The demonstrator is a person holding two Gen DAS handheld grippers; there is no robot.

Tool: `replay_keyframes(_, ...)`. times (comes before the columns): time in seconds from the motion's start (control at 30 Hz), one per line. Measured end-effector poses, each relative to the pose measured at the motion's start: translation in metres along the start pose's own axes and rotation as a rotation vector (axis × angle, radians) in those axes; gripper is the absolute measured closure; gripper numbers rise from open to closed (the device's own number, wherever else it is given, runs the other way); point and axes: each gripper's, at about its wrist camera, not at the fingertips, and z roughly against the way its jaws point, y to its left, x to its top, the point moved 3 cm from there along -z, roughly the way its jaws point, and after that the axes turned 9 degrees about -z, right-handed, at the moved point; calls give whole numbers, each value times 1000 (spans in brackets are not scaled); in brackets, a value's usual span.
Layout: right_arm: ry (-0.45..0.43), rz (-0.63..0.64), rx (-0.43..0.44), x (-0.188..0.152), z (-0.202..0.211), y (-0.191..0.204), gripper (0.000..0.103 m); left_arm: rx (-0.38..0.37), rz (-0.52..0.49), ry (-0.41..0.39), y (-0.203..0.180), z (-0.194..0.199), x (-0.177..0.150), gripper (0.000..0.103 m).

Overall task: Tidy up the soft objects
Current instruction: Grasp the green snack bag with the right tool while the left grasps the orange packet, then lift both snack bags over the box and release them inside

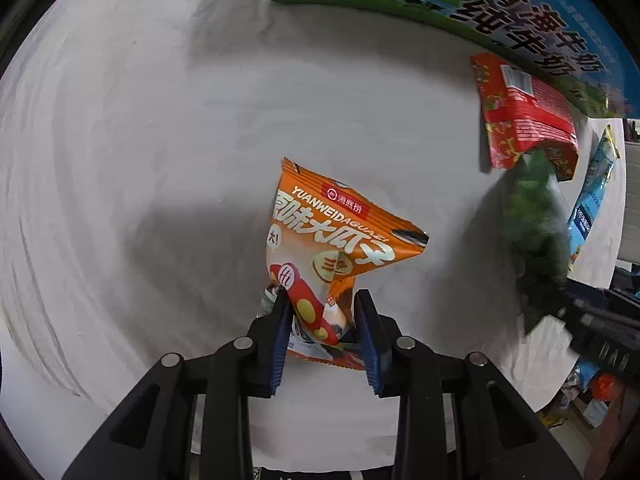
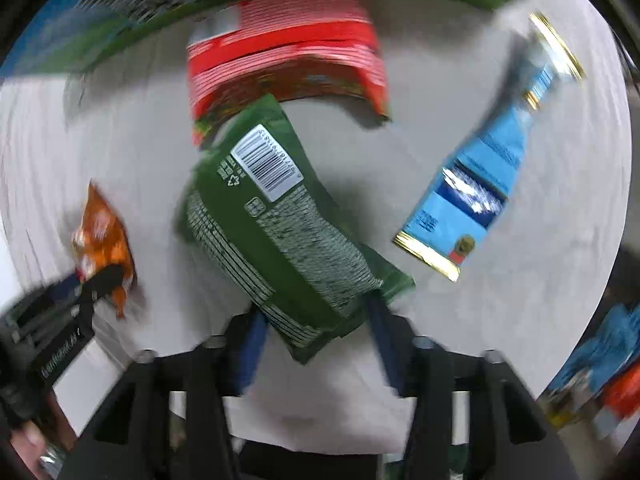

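Observation:
My left gripper (image 1: 320, 304) is shut on the lower end of an orange snack bag (image 1: 332, 240) and holds it above the white cloth. The bag also shows at the left of the right wrist view (image 2: 102, 236), held by the left gripper (image 2: 96, 280). My right gripper (image 2: 316, 316) is shut on a green snack bag (image 2: 280, 232), barcode side up, lifted over the cloth. In the left wrist view the green bag (image 1: 536, 224) is blurred at the right. A red bag (image 2: 288, 52) and a blue bag (image 2: 476, 188) lie on the cloth.
A large green and blue milk carton box (image 1: 460, 4) stands along the far edge of the white cloth (image 1: 140, 160). The red bag (image 1: 524, 116) lies against it. More blue and red packets (image 2: 604, 372) sit off the table's right edge.

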Motion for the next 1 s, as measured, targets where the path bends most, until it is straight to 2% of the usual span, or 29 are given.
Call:
replay_keyframes(0.1, -60, 91, -69, -2, 12, 10, 24, 0, -7, -3, -11, 1, 10, 74)
replay_keyframes(0.17, -100, 171, -127, 0, 19, 17, 24, 0, -11, -5, -16, 8, 14, 74)
replay_keyframes(0.4, -61, 279, -194, 18, 5, 47, 25, 9, -24, -3, -23, 17, 31, 74)
replay_keyframes(0.43, -60, 282, -200, 20, 1, 47, 26, 9, -24, -4, -18, 8, 33, 74)
replay_keyframes(0.47, -64, 278, -203, 20, 0, 47, 35, 10, -23, -4, -28, 1, 33, 74)
replay_keyframes(0.5, -63, 273, -199, 30, -2, 59, 49, 10, -20, -6, -50, -5, 35, 74)
replay_keyframes(0.53, -57, 260, -192, 37, -9, 56, 51, 8, -19, -8, -42, -2, 29, 74)
replay_keyframes(0.7, -66, 192, -197, 27, -10, 53, 60, -1, -10, -22, -36, 0, 14, 74)
replay_keyframes(1.0, -71, 38, -47, 1, 13, 34, 64, -24, 4, -89, -30, 32, -6, 74)
